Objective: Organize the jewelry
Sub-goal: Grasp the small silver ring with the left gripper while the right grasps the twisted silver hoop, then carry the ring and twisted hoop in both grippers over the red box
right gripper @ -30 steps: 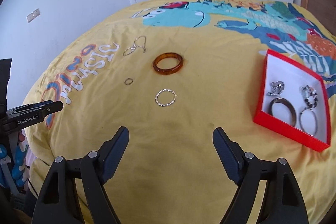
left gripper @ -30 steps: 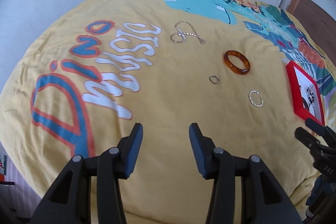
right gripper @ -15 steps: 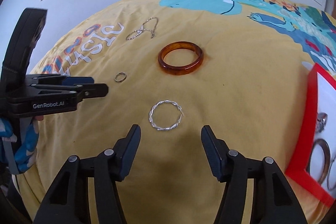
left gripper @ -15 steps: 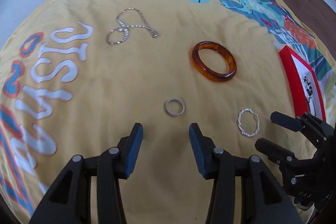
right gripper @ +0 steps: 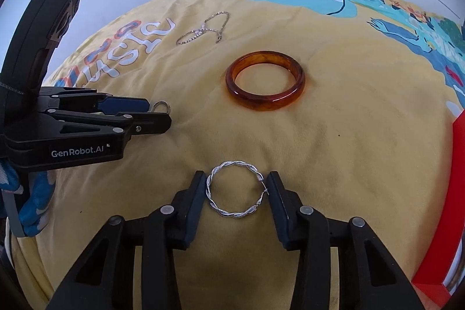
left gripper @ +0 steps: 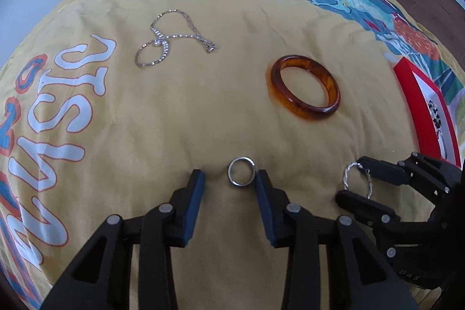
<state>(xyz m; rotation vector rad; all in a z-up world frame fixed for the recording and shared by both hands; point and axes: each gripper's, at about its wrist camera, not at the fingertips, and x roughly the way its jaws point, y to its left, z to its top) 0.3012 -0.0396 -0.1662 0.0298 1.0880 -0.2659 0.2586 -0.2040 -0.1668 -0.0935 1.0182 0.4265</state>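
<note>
Twisted silver ring (right gripper: pixel 236 188) lies flat between the right gripper's (right gripper: pixel 236 185) closing jaws.

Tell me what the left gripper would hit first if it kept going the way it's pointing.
Probably the yellow bedspread right at its fingertips. The left gripper, whose jaws have just been closing, straddles the small plain silver ring, which lies against one pad, apparently not yet clamped.

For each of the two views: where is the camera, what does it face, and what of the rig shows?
Left wrist: on the left hand-held gripper, facing down at the small ring; right hand-held gripper at right.
Right wrist: on the right hand-held gripper, facing down at the twisted hoop.
Shared: amber bangle, chain, red box.
</note>
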